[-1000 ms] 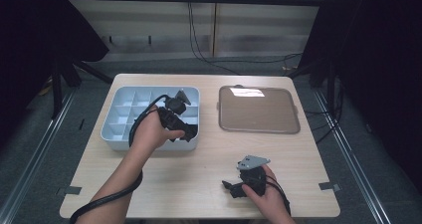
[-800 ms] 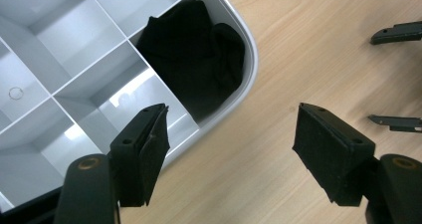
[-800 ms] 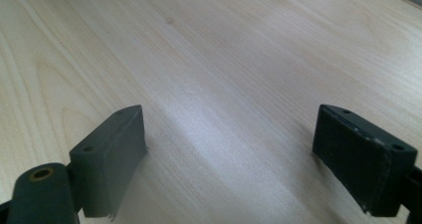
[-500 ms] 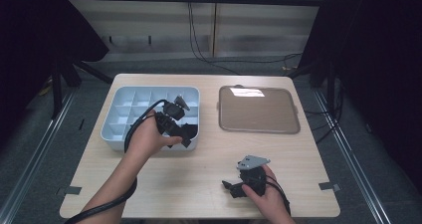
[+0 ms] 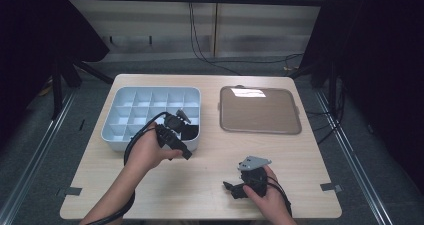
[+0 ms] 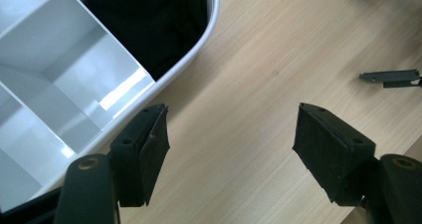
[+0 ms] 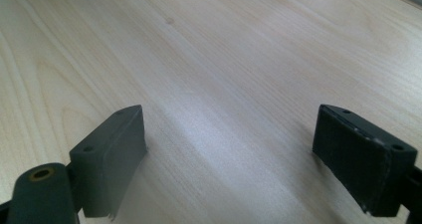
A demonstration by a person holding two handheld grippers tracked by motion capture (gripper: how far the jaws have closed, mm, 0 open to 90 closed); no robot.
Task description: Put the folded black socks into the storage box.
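- Looking down from the high view, the left tongs hang just off the near right corner of the white divided tray, over bare wood.
- In the left gripper view those tongs are spread wide with nothing between the pads, just the surface underneath.
- The tray's rounded rim sits up and to the left of them, right beside the left pad.
- The corner pocket there has something dark in it. I honestly can't tell what it is, it's just a black mass down in the compartment. From above it's the same story, a dark lump in the near right pocket.
- So the relation that matters: the dark thing lies ahead and to the left of the left tongs, past the rim and lower than it. My guess is any reach has to go up over the wall and then down in, not straight across.
- Long axis of the thing: can't say, too dark.
- The right tongs are parked near the front edge, well apart from the tray, and in the right gripper view they are also wide apart over plain wood.
- The left hand is clearly the nearer one.
- The brown flat tray on the right looks bare.
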